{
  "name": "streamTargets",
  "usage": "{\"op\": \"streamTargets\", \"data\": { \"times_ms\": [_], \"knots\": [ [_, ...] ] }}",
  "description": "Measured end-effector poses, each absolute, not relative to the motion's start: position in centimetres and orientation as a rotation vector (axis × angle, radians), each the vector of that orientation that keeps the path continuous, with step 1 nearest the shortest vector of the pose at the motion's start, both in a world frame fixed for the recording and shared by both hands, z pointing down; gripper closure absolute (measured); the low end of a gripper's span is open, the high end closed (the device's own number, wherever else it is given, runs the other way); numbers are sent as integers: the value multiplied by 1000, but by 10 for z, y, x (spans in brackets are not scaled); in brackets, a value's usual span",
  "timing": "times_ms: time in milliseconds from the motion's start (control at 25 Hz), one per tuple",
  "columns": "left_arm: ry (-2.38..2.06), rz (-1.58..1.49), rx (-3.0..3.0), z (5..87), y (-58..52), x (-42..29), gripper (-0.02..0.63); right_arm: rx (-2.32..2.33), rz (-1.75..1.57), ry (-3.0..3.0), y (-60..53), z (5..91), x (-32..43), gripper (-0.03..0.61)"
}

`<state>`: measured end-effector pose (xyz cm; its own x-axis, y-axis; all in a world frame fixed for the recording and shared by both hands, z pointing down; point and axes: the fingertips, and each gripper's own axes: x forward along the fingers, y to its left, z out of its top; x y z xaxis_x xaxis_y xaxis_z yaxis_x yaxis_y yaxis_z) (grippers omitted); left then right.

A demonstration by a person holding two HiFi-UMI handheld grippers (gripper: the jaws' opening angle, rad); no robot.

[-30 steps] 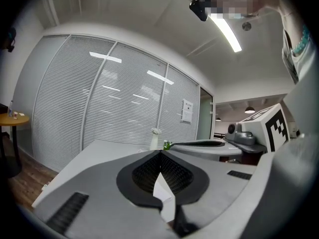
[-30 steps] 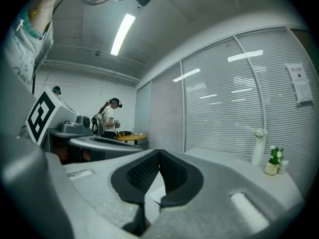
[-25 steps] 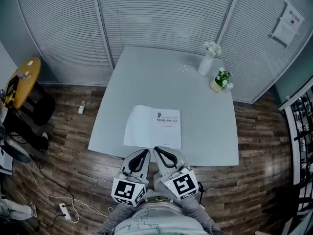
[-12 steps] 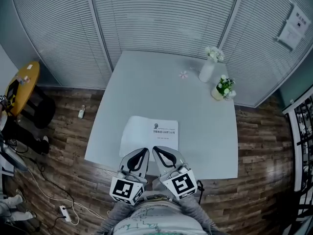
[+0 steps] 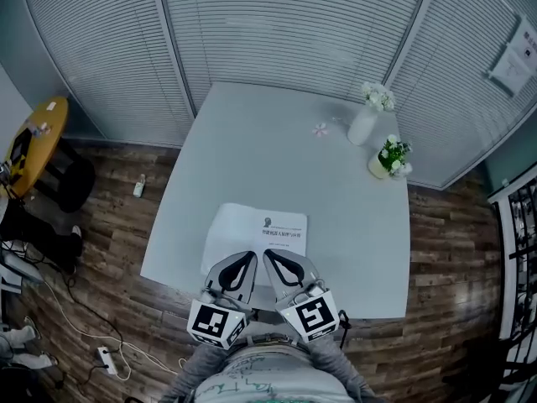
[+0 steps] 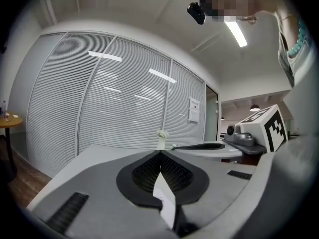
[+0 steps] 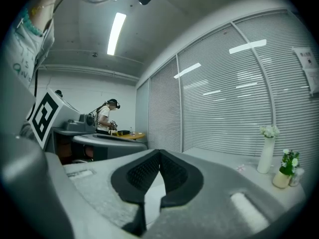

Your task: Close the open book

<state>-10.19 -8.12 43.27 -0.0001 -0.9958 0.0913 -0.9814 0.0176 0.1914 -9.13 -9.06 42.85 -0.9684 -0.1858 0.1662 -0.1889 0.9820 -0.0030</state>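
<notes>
The open book (image 5: 260,227) lies flat with white pages up, near the front edge of the pale grey table (image 5: 277,154). My left gripper (image 5: 248,259) and right gripper (image 5: 269,256) are side by side at the book's near edge, tips over its lower margin. Both are shut with nothing between the jaws. In the left gripper view the jaws (image 6: 160,153) meet at the tip, and a sliver of white page (image 6: 165,198) shows through the gap behind it. The right gripper (image 7: 159,152) shows the same, with page (image 7: 152,197) below it.
A tall white vase with flowers (image 5: 366,121) and a small potted plant (image 5: 388,159) stand at the table's far right corner, a small pink thing (image 5: 320,128) beside them. Slatted blinds wall the far side. A yellow round table (image 5: 29,141) stands at left, a power strip (image 5: 107,359) on the floor.
The table and book have drawn closer. Both grippers, still shut, went from short of the table edge to over the book's near edge.
</notes>
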Motion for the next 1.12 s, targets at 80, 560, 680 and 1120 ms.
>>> {"op": "streamTargets", "data": {
  "times_ms": [80, 560, 680, 1120],
  "knots": [
    [-2071, -106, 2080, 435, -85, -108, 615, 304, 39, -2955, -93, 431, -96, 578],
    [-1848, -52, 2258, 439, -107, -158, 615, 545, 59, -2879, -113, 440, -142, 578],
    [-1793, -50, 2286, 446, -106, -168, 615, 599, 60, -2861, -114, 445, -151, 578],
    [-1679, 44, 2290, 492, -89, -211, 584, 764, 61, -2777, -108, 463, -173, 578]
  ]
}}
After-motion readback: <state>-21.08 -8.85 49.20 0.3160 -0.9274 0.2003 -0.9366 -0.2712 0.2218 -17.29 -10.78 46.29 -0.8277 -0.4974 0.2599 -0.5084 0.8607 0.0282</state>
